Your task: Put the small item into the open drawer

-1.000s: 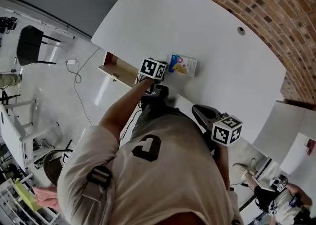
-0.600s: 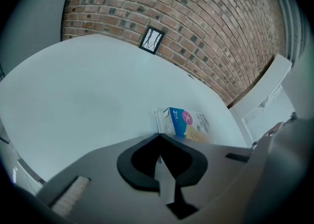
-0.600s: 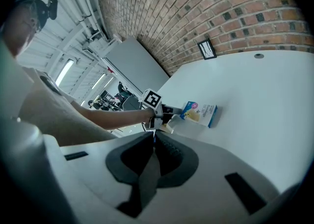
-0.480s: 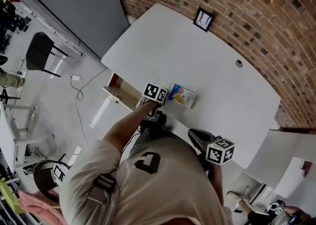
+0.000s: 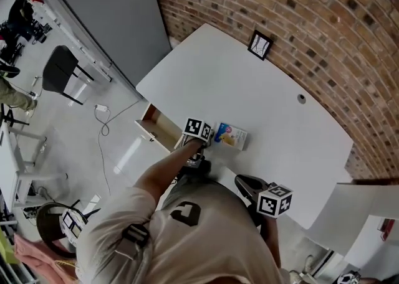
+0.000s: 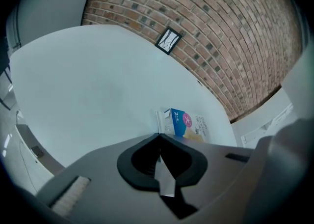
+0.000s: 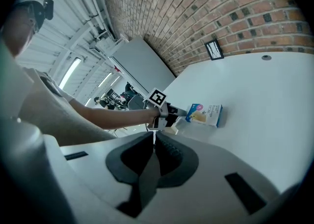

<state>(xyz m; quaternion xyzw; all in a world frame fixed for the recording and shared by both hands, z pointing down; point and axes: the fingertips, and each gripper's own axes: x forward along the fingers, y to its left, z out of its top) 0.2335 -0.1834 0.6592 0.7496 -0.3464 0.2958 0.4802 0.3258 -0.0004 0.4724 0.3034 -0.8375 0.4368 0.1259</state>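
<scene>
One rectangular printed carton (image 5: 230, 136) lies flat on smooth white table (image 5: 249, 83).

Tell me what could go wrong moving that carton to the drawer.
The left tool is shut at just the thin end flap of the small blue and white carton; any hold there may slip.
The open wooden drawer sits below the edge of the white table; a drag could drop the carton past it.
</scene>
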